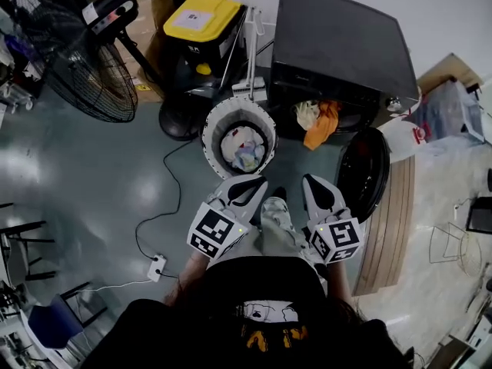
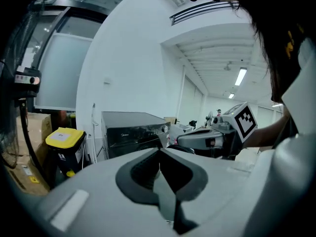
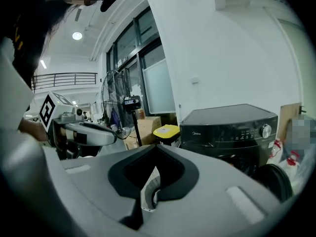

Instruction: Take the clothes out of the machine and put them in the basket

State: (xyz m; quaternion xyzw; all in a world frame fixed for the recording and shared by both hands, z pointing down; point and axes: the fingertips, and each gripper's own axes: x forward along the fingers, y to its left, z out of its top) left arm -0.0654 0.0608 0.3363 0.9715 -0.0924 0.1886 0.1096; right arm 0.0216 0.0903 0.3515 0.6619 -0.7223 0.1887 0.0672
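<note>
Head view: a black washing machine (image 1: 338, 44) stands at the far side with its door (image 1: 363, 171) swung open. Orange and white clothes (image 1: 319, 121) spill from its opening. Just left, a round white basket (image 1: 209, 133) holds some laundry. The left gripper (image 1: 254, 183) and right gripper (image 1: 311, 183) hover near it.

Left gripper view: jaws closed together, empty.

Right gripper view: jaws closed, empty.

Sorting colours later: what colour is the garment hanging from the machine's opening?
The garment is orange, clearest in the head view.
</note>
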